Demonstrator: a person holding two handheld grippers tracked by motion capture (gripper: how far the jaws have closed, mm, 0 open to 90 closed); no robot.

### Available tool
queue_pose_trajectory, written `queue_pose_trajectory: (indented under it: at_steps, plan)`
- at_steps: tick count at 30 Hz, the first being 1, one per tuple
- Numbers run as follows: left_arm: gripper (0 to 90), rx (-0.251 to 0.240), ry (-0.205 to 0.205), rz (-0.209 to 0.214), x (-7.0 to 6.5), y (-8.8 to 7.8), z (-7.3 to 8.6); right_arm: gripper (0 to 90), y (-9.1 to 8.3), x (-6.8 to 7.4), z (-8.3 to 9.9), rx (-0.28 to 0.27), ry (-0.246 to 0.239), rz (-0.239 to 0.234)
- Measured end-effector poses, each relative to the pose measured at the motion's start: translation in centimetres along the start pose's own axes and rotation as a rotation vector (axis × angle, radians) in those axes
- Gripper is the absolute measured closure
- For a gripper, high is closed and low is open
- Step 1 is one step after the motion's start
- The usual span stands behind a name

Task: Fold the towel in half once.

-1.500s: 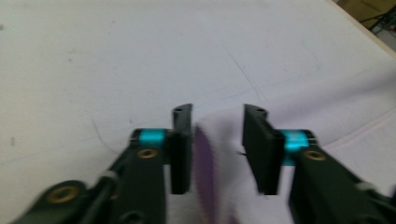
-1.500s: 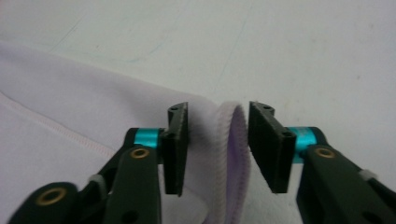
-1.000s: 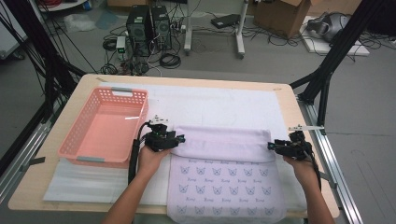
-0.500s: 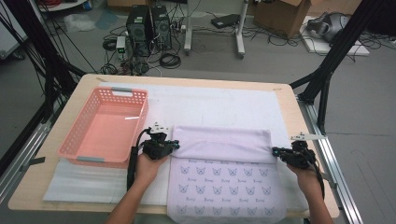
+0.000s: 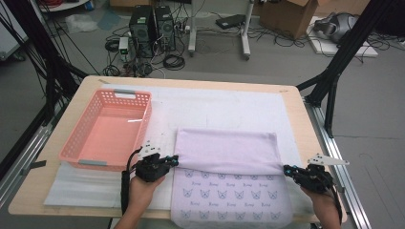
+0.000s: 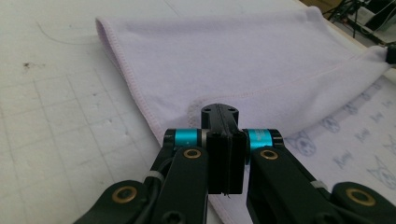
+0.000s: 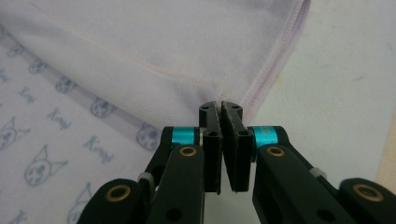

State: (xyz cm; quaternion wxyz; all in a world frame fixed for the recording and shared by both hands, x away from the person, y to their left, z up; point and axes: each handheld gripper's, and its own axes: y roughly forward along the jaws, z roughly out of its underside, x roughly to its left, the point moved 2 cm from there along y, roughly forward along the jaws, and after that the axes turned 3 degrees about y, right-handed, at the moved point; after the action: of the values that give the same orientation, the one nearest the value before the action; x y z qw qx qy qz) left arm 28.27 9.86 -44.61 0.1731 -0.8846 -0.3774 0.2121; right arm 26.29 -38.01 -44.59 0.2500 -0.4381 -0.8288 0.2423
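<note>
Both grippers have just closed on the lavender towel (image 5: 224, 152): the left gripper (image 5: 173, 161) is clamped on the left corner of its folded-over edge, the right gripper (image 5: 288, 169) on the right corner, each drawn nearer the person than a second ago. With both corners held, the fold looks ready to continue. The towel lies on the white mat (image 5: 224, 107) beside the pink basket (image 5: 81, 156), its folded band's long axis running left to right.
</note>
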Motion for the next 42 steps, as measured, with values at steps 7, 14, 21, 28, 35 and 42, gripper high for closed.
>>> queue_pose_trajectory:
  at_steps: [7,14,21,28,35,42]
  plan:
    - [89.9,-0.021,0.003,0.009,-0.8,-1.7,0.9,86.5,-0.7,0.2,0.7,0.000,-0.006,-0.002]
    - [89.9,-0.019,0.009,-0.005,-1.9,-2.5,2.1,86.7,-2.0,0.9,1.5,-0.013,-0.010,-0.013]
    - [57.3,-0.043,-0.019,-0.048,-1.0,-1.4,1.1,86.0,-2.2,0.8,2.0,-0.034,0.000,0.008]
    - [47.8,0.048,-0.014,-0.050,0.1,2.5,-0.8,85.7,-2.3,0.7,2.1,-0.048,0.011,0.015]
    - [86.8,0.063,-0.002,-0.071,-0.4,2.9,0.3,82.4,-2.9,-0.2,2.5,-0.071,0.058,0.009]
    - [87.0,0.024,0.016,-0.036,-1.0,1.3,0.9,55.6,-1.3,0.9,1.7,-0.079,0.073,-0.012]
